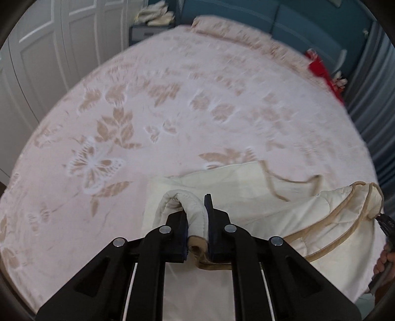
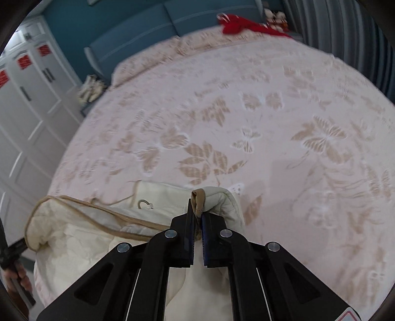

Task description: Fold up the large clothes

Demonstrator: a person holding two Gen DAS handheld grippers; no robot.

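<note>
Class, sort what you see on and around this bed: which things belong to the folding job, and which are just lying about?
Part of the job:
- cream quilted garment
- left tongs, shut on its edge
- right tongs, shut on its trim
- bed, the work surface

Just lying about:
- red cloth
- pale bundle beside the bed
- soft toys

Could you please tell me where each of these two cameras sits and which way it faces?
Left wrist view: sits on the left gripper, looking down along it across the pink butterfly-patterned bedspread towards the teal headboard; the gripper is shut on the cream quilted garment with tan trim; the other hand shows at right.
Right wrist view: sits on the right gripper, facing likewise, shut on the garment's tan edge; a hand shows at left.
Shared: garment, bedspread, headboard, red cloth, white wardrobe doors.
</note>
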